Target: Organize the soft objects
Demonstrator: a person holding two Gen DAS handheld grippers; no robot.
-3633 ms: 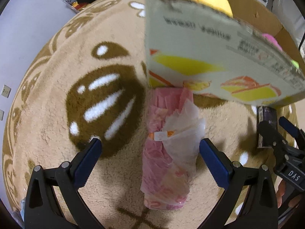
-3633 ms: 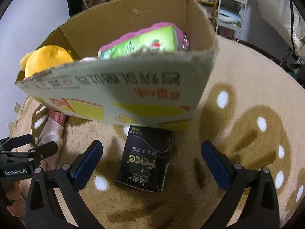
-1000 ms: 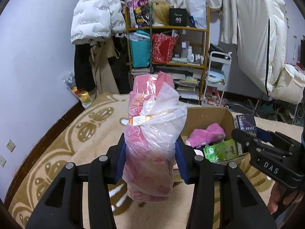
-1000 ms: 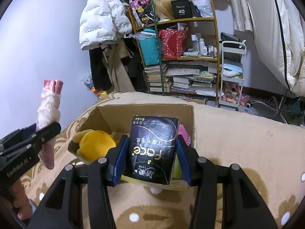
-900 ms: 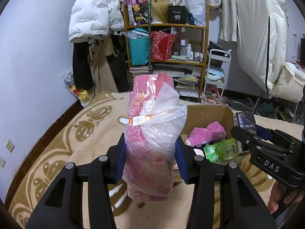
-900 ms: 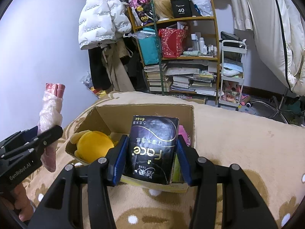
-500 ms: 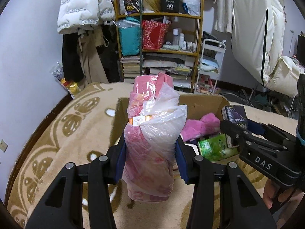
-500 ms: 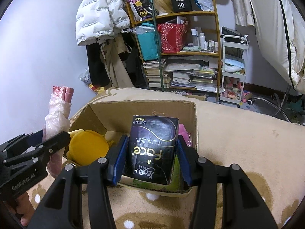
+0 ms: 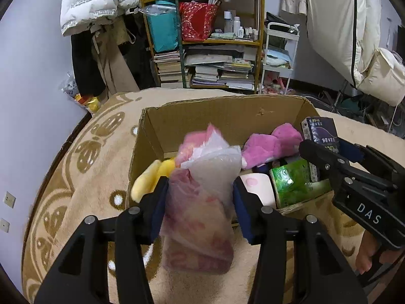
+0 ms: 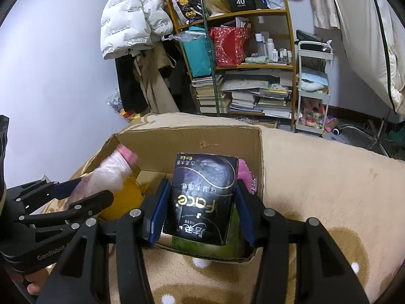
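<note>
A pink plastic-wrapped bag [image 9: 200, 215] sits blurred between the pads of my left gripper [image 9: 200, 185]. The jaws are opening and the bag tips forward over the near wall of the open cardboard box [image 9: 227, 116]. My right gripper [image 10: 202, 187] grips a black tissue pack [image 10: 202, 195] above the box's right half; its jaws are easing open a little, pads still on the pack. Inside the box lie a yellow plush [image 9: 149, 179], a pink plush [image 9: 268, 147] and a green tissue pack [image 9: 296, 182]. The right wrist view shows the left gripper [image 10: 83, 192] with the bag [image 10: 111, 174] at the box's left.
The box stands on a beige patterned carpet [image 9: 88, 177]. Behind it are a cluttered bookshelf [image 9: 215, 50], hanging coats [image 9: 91, 5] and a white trolley [image 9: 278, 50]. A hand [image 9: 367, 250] holds the right gripper's handle at the lower right.
Both grippers have sunk toward the box, which now fills more of each view. The left jaws have widened and the pink bag has tipped forward and slid lower between them. The black pack stays gripped.
</note>
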